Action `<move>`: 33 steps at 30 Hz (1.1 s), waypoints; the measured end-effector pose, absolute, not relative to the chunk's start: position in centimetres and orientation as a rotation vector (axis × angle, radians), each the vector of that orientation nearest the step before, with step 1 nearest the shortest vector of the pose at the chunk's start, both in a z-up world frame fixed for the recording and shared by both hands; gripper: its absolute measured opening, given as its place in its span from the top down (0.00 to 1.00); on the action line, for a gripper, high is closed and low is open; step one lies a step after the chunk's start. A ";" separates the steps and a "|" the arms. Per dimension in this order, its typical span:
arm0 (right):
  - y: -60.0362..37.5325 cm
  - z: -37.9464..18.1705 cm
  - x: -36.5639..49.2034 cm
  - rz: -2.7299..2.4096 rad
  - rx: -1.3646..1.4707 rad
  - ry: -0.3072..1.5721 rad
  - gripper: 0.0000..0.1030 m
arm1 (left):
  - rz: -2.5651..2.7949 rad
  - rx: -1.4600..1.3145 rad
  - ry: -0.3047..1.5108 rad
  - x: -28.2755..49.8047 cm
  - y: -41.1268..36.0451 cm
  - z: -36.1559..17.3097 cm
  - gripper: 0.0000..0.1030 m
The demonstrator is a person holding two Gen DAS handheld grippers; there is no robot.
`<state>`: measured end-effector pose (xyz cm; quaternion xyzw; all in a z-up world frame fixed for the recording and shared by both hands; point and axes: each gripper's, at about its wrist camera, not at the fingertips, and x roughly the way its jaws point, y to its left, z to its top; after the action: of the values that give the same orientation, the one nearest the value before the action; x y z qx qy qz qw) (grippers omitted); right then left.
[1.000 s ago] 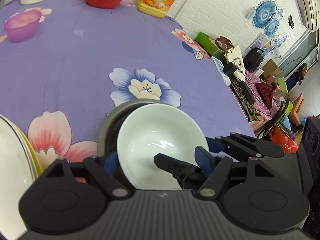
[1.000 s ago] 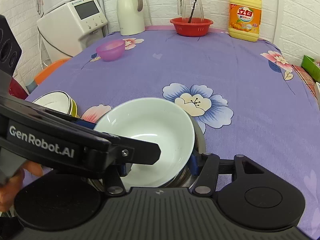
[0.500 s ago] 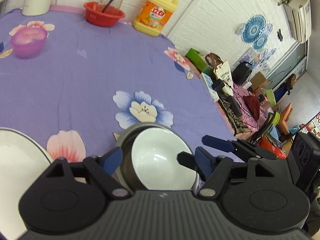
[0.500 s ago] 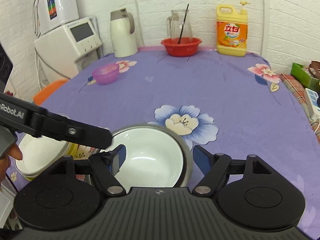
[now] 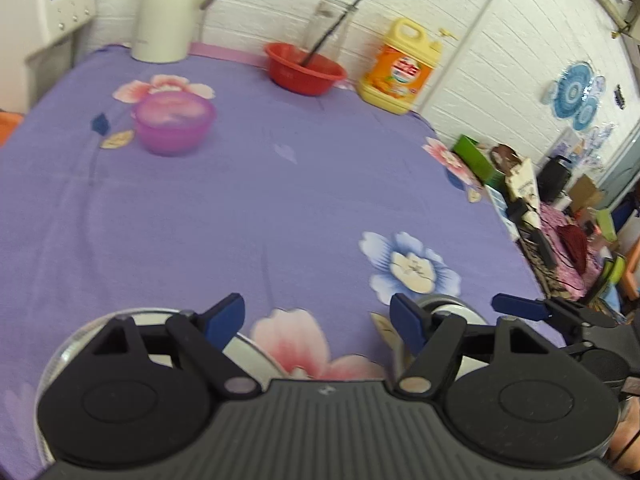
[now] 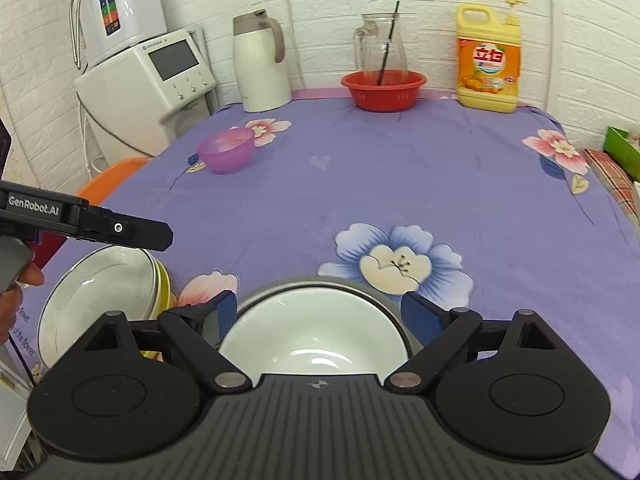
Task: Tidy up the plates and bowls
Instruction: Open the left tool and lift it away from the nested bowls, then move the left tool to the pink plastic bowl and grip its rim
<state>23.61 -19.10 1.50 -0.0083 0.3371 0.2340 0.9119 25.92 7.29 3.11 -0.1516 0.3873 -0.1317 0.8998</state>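
The white bowl (image 6: 316,340) now sits nested inside the grey bowl (image 6: 394,312) on the worktop (image 6: 360,184), close in front of the right gripper (image 6: 318,316); that stacking looks done. Just left of it a stack of plates (image 6: 100,292) stands with a white one on top and a yellow rim showing beneath; the purple bowl (image 6: 227,155) sits alone well away toward the far left, and I judge it the main piece not yet gathered; the red basin (image 6: 383,88) at the wall may or may not count.

The right gripper's fingers (image 6: 420,318) have just been opening and now stand wide, either side of the nested bowls without pressing on them; it tilts down over the bowls. The left gripper (image 5: 318,316) has its fingers (image 5: 224,314) partly apart with nothing between them; it angles down over the bare cloth, the plate stack under its left side and the bowls at its right; in the right wrist view it hovers above the plates.
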 end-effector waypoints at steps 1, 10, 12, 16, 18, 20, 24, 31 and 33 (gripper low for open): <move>-18.7 1.5 23.9 0.490 -0.020 0.698 0.00 | -0.257 -0.306 0.795 26.0 7.8 3.1 0.29; -15.3 2.1 29.0 0.577 0.144 0.829 0.00 | -0.179 -0.239 0.738 28.2 10.7 3.8 0.29; -14.3 2.9 30.1 0.552 0.153 0.833 0.00 | -0.169 -0.231 0.723 28.7 11.3 4.0 0.29; -12.3 4.2 31.9 0.487 0.117 0.824 0.00 | -0.139 -0.225 0.715 29.9 12.9 4.0 0.29; -11.4 4.3 32.5 0.531 0.092 0.790 0.00 | -0.125 -0.227 0.714 30.5 13.8 3.8 0.29; -10.0 4.1 33.4 0.548 0.037 0.779 0.00 | -0.110 -0.228 0.720 31.1 14.7 3.5 0.29; -7.3 3.0 36.2 0.555 -0.026 0.812 0.00 | -0.087 -0.223 0.725 32.3 16.3 3.2 0.29; -2.8 0.8 40.0 0.585 -0.093 0.865 0.00 | -0.029 -0.217 0.759 34.9 20.0 2.0 0.29; -1.6 0.1 40.9 0.599 -0.107 0.877 0.00 | -0.004 -0.213 0.762 35.8 21.5 1.8 0.29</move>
<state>40.90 -1.65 0.14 -0.0511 0.4178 0.2856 0.8610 35.78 21.46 1.76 -0.1036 0.3712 -0.0017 0.9227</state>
